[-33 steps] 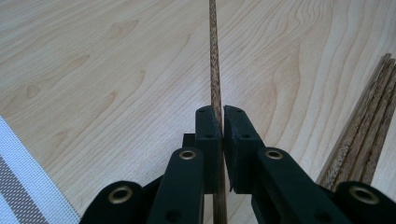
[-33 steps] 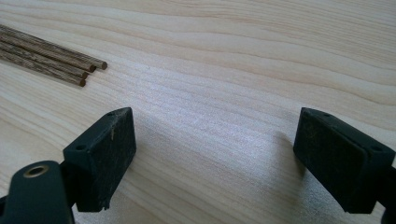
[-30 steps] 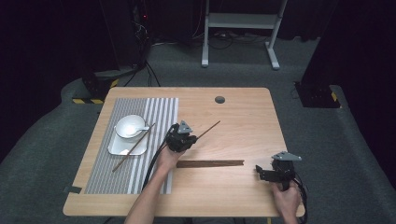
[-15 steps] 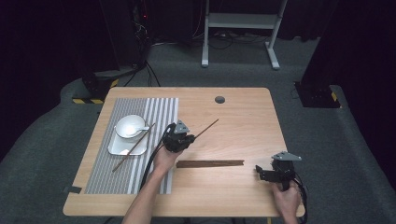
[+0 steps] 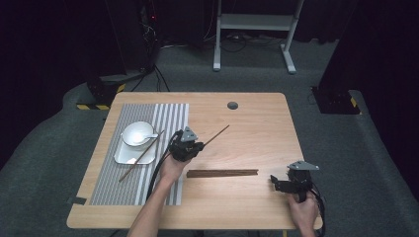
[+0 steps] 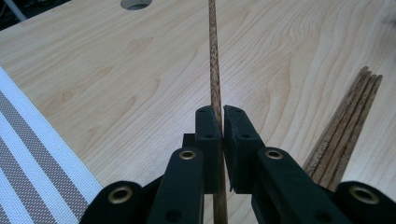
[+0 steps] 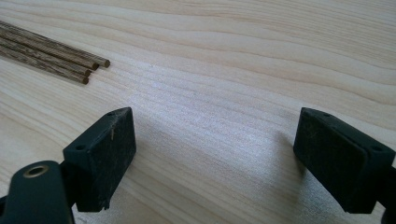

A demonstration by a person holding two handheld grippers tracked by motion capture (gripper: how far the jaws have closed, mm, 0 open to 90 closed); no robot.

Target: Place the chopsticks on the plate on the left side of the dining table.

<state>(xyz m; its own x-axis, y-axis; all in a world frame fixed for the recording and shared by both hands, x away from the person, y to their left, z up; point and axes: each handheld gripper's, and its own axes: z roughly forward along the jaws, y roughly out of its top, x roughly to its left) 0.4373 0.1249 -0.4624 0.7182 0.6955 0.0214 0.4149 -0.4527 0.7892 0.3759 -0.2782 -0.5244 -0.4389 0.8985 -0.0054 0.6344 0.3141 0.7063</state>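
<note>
In the high view the left gripper (image 5: 190, 143) sits just left of the frame's centre, beside the right edge of the striped mat (image 5: 111, 182), and it pinches a single chopstick (image 5: 217, 133) that slants from the jaws up and to the right over the bare table (image 5: 257, 113). The left gripper view shows that grip close: the two black jaws are pressed together on the chopstick (image 6: 215, 70), which runs straight up the middle of the frame toward the round hole (image 6: 136, 3) at the top edge. At the right edge of that view lies a bundle of chopsticks (image 6: 348, 126), flat on the wood and apart from the held one; a corner of the mat (image 6: 32, 158) fills the lower left. In the high view the bundle (image 5: 223, 173) lies level, just below and right of the left gripper. On the mat, left of centre, a bowl (image 5: 137, 133) with a spoon (image 5: 148, 135) rests on a white plate (image 5: 121, 157), and another chopstick (image 5: 141, 157) lies slanted across them. The right gripper (image 5: 282, 183) is at the lower right, near the table's front edge, well apart from the bundle. In the right gripper view its jaws stand spread wide over bare wood with nothing between them, and the bundle's ends (image 7: 88, 67) show at the upper left.
</note>
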